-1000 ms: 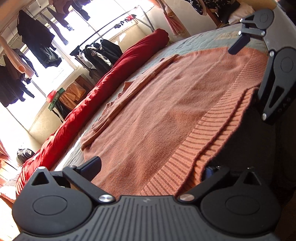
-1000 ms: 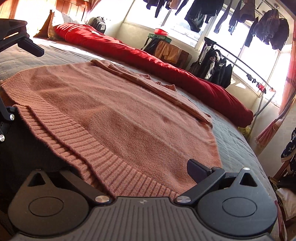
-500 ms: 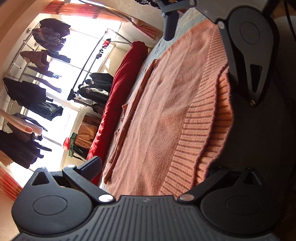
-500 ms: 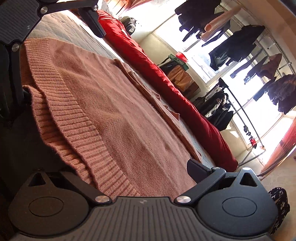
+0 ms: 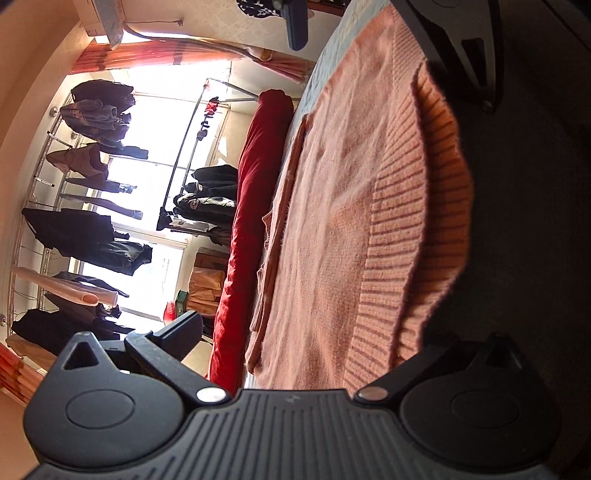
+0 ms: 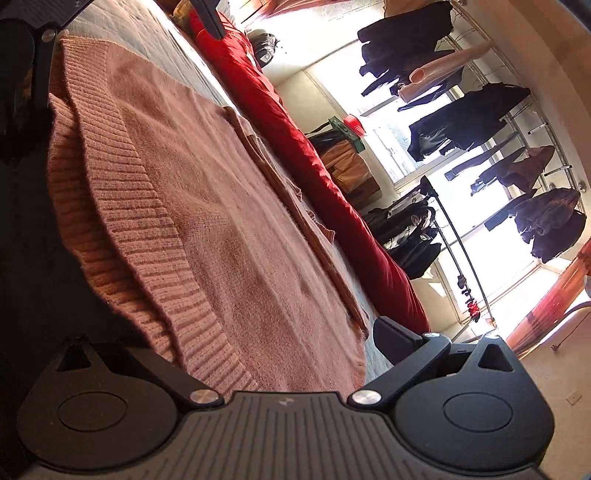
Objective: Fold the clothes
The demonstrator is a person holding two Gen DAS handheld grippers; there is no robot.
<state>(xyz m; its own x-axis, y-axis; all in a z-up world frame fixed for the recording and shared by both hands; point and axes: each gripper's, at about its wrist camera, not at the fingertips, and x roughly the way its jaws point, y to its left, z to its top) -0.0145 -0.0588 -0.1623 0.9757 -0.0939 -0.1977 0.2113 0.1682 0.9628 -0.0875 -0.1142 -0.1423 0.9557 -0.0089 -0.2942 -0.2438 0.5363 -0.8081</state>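
A salmon-pink knit sweater point(image 5: 332, 221) lies spread flat on the bed, with its ribbed hem point(image 5: 399, 229) toward me. My left gripper point(image 5: 306, 343) is open at one hem corner. One finger point(image 5: 184, 328) is above the knit and the other is hidden beneath the ribbing. My right gripper point(image 6: 266, 343) is open at the opposite hem corner of the sweater point(image 6: 221, 229). One of its fingers point(image 6: 391, 332) shows and its mate is under the hem point(image 6: 122, 206). Each view catches the other gripper's finger at the top point(image 5: 297, 26) point(image 6: 207, 14).
A long red rolled quilt point(image 5: 255, 221) point(image 6: 303, 147) lies along the far side of the bed. Behind it stand a clothes rack with dark jackets point(image 5: 210, 199), hanging garments point(image 6: 461, 114) and bright windows. The dark bed edge point(image 5: 524, 240) drops away beside the hem.
Both wrist views have rolled strongly, so the bed now appears steeply tilted. The ribbed hem between the grippers bulges outward more. Both sets of fingers stay spread.
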